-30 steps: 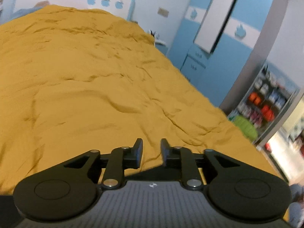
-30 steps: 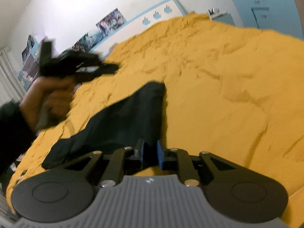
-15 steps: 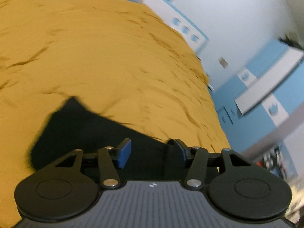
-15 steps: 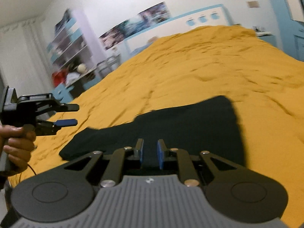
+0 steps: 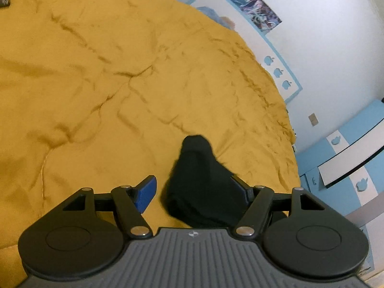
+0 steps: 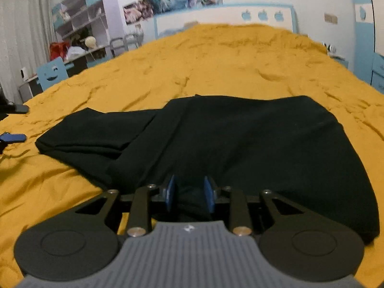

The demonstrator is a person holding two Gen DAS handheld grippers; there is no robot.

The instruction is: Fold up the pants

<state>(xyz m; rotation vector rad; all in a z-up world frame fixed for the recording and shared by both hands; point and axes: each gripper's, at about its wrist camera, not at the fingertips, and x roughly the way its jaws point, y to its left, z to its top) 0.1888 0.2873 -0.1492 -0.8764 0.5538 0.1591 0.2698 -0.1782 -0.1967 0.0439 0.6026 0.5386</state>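
Pants (image 6: 240, 139) stretch left-right across mid-frame; right gripper (image 6: 189, 195), slightly parted, straddles their near edge; left gripper (image 5: 192, 193), wide open, brackets one end.

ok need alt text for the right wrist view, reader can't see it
Black pants lie partly folded on a mustard-yellow bedspread. The right gripper sits at their near edge, dark fabric between its blue pads. Behind are a white headboard, posters and shelves.
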